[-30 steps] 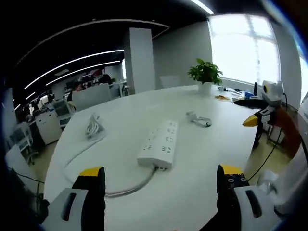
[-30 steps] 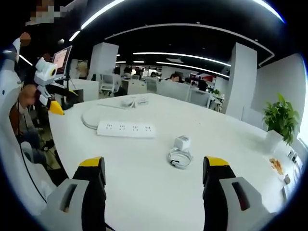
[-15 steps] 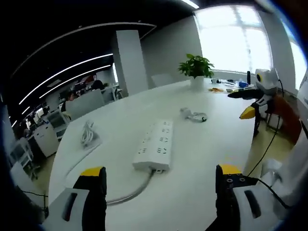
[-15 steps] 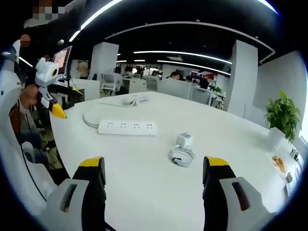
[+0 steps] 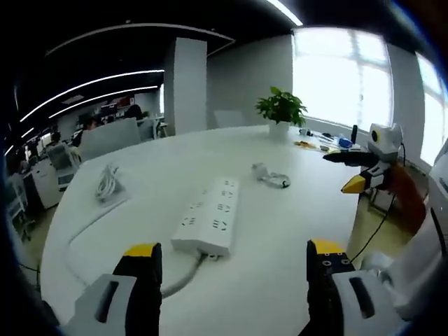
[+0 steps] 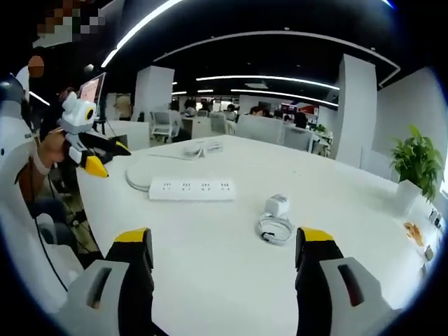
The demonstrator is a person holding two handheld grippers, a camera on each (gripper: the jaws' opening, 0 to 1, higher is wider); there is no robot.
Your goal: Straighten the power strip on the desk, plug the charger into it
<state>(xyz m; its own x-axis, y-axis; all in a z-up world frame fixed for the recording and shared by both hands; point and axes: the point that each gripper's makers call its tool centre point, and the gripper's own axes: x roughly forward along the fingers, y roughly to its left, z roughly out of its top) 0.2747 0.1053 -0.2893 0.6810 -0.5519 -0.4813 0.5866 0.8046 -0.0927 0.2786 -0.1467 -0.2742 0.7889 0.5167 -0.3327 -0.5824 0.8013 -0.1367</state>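
A potted plant (image 5: 281, 112) stands in a white pot at upper centre of the left gripper view. The left gripper (image 5: 232, 269) hovers with jaws wide and empty at frame bottom; the right gripper (image 6: 225, 257) likewise. The white power strip (image 5: 208, 225) lies mid-frame on the round white desk (image 5: 280, 238), and the charger (image 6: 277, 206) with its coiled cable sits right of centre in the right gripper view, in an open office.

power strip (image 5: 207, 224): white | charger (image 6: 277, 206): white | desk (image 6: 210, 259): white | plant (image 5: 281, 106): green | gripper (image 5: 232, 262) tips: yellow
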